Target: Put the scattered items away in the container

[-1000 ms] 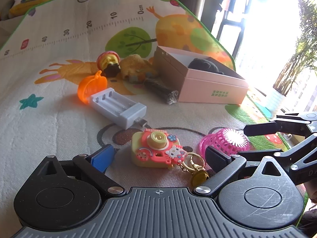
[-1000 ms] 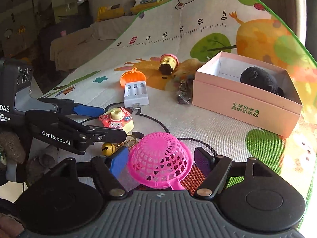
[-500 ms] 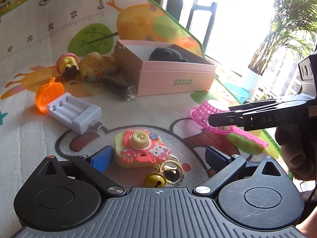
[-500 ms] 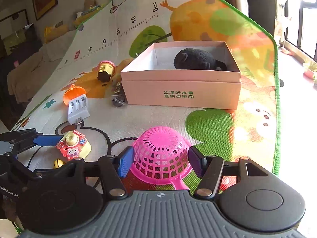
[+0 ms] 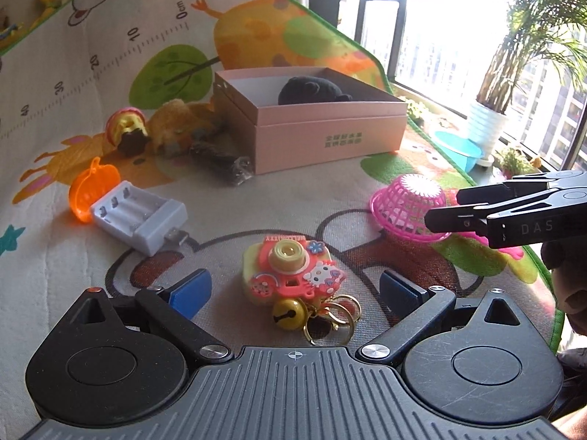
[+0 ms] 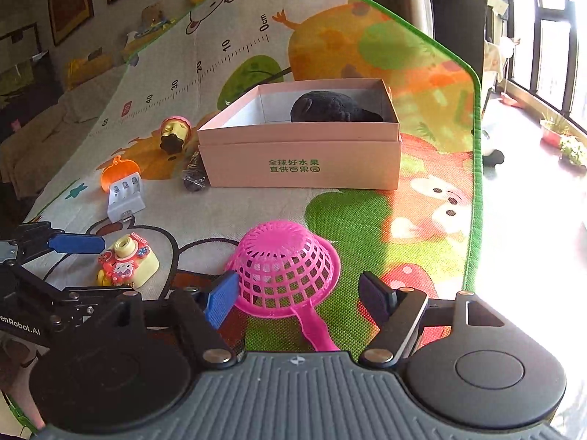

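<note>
Nearest to the cameras, the left gripper [image 5: 293, 288] has its jaws wide apart on both sides of the camera keychain [image 5: 291, 269], which lies on the play mat [image 5: 55, 256] with its bell and rings toward the gripper; the pads do not touch it. The right gripper [image 6: 297, 295] is also spread wide around the pink strainer [image 6: 284, 266], which lies upside down on the mat with its handle pointing back at the gripper; the left pad looks very close to the rim, but I cannot tell if it touches. Both things are in the near part of the mat. A little farther, toward the left edge, lie the white battery charger [image 5: 139, 216] and the orange pumpkin piece [image 5: 90, 192] touching it. Behind them are a small round toy [image 5: 126, 132], a yellow plush [image 5: 179, 126] and a dark wrapped item [image 5: 220, 159] just beside the pink box [image 5: 330, 134]. Only a black soft thing [image 5: 312, 90] is inside the box. I judge the task is at its beginning, with most items still to collect.
</note>
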Demonstrator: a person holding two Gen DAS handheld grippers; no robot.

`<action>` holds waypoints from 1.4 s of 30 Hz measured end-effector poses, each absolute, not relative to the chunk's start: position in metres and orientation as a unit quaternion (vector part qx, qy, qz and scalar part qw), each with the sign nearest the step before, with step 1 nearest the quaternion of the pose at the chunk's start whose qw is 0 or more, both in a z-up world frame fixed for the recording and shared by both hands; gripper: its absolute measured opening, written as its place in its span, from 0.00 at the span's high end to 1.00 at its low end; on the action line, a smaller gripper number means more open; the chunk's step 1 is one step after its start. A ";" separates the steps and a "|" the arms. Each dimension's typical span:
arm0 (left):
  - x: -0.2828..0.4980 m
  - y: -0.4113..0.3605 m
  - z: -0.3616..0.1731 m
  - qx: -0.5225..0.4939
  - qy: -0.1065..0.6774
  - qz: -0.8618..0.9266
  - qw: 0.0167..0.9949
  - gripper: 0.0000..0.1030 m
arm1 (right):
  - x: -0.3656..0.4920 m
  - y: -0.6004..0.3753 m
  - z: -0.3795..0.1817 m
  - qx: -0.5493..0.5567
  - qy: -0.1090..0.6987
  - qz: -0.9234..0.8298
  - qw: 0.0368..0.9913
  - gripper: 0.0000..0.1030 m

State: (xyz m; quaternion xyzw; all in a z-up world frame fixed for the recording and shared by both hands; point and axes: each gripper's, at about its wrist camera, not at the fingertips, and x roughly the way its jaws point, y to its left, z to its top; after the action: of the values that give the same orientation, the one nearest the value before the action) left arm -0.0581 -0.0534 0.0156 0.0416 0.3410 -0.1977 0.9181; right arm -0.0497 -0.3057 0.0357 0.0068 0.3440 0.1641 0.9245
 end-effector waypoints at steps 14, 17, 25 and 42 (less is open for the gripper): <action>-0.061 -0.069 0.011 0.082 0.329 -0.177 0.924 0.36 | -0.064 -0.312 0.032 0.008 0.344 0.166 0.924 0.29; -0.064 -0.069 0.011 0.084 0.328 -0.180 0.923 0.36 | -0.064 -0.311 0.031 0.009 0.346 0.166 0.923 0.29; -0.067 -0.068 0.011 0.084 0.334 -0.193 0.919 0.31 | -0.070 -0.310 0.030 0.005 0.348 0.168 0.922 0.26; -0.058 -0.010 0.044 0.029 0.327 -0.105 0.939 0.07 | -0.071 -0.303 0.029 -0.004 0.347 0.176 0.921 0.20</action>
State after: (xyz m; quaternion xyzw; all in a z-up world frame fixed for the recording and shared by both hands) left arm -0.0576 -0.0100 0.0443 0.0290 0.3266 -0.1050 0.9389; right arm -0.0713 -0.3028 0.0290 -0.0041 0.3466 0.1755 0.9214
